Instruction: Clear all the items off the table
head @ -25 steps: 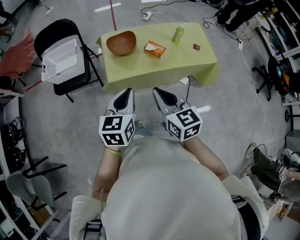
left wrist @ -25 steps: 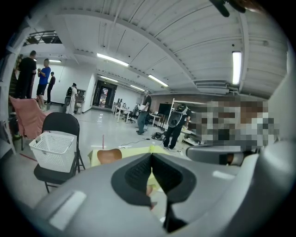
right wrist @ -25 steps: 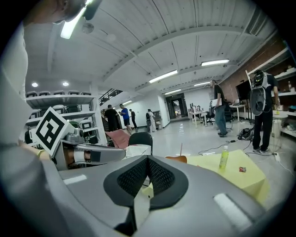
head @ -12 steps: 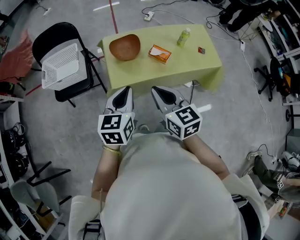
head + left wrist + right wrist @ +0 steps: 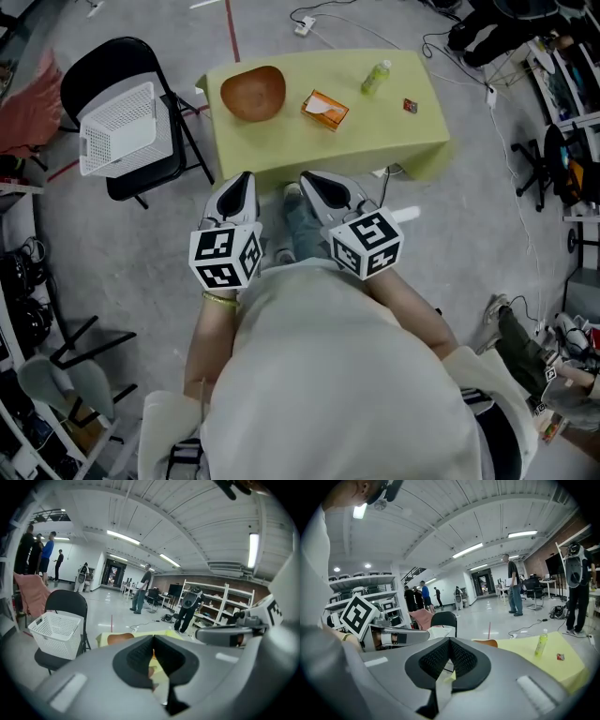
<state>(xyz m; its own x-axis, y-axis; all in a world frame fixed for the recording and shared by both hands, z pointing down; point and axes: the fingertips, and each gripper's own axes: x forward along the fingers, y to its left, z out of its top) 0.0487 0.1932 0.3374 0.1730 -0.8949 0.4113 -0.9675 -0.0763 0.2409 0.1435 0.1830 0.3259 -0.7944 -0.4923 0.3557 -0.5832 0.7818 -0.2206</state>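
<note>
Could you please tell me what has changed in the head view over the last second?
The person has stepped toward the yellow table, bringing the left gripper and right gripper close to its near edge. Both stay shut and empty. The wooden bowl, orange box, green bottle and small red packet lie untouched.

The head view is softly, evenly lit from overhead and sharp at centre. Only a faint shadow lies beneath the table [image 5: 309, 141] at 12 o'clock, and lines bow toward the edges. Both gripper views are strongly fisheye, black at the corners. Strip lights [image 5: 125, 537] at 11 o'clock flare white, the floor [image 5: 101, 613] gleams, and the nearest foreground is soft-focused.
</note>
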